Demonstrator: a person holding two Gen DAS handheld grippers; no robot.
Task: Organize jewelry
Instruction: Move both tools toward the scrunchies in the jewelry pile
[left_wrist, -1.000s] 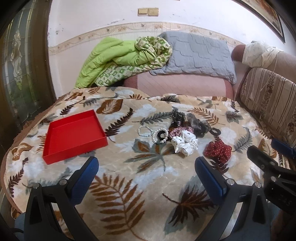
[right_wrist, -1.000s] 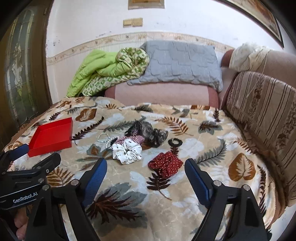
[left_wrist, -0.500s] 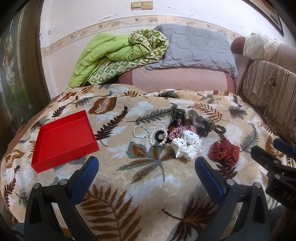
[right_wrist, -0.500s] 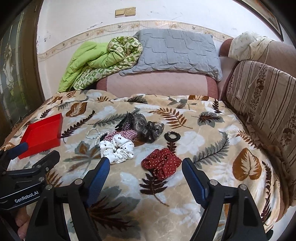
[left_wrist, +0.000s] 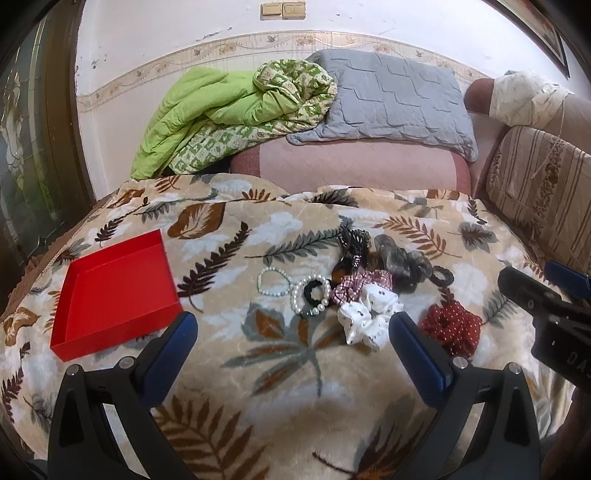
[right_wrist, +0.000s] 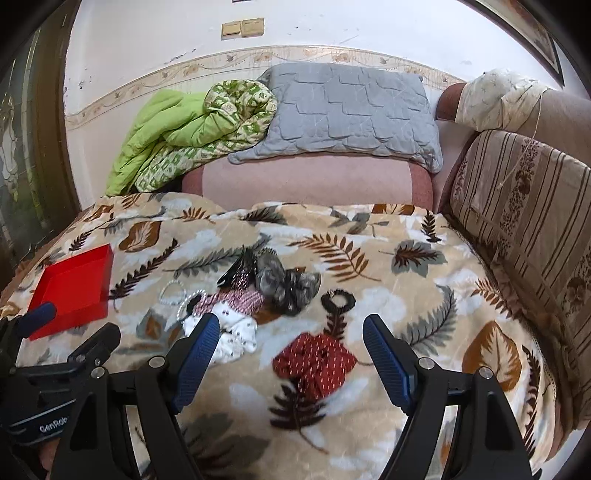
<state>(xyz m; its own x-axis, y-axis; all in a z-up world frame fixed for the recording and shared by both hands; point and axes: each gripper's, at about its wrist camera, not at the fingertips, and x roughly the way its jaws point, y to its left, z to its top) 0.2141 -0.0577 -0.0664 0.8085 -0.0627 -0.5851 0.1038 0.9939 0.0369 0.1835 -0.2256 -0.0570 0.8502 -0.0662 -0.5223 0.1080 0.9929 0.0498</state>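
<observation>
Your left tool (left_wrist: 291, 332) and right tool (right_wrist: 290, 334) both gape wide and empty. The jewelry pile (left_wrist: 354, 280) lies loose on the leaf-print bed blanket (left_wrist: 295, 369), apart from the empty red tray (left_wrist: 114, 291), presumably its destination; the right tool frames the red scrunchie (right_wrist: 314, 360).

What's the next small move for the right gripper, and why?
Probably ease the right gripper forward and down over the red dotted scrunchie. Its jaws stand open and empty, the scrunchie lies apart from the pile, framed between them on the blanket, and the red tray is empty.
</observation>
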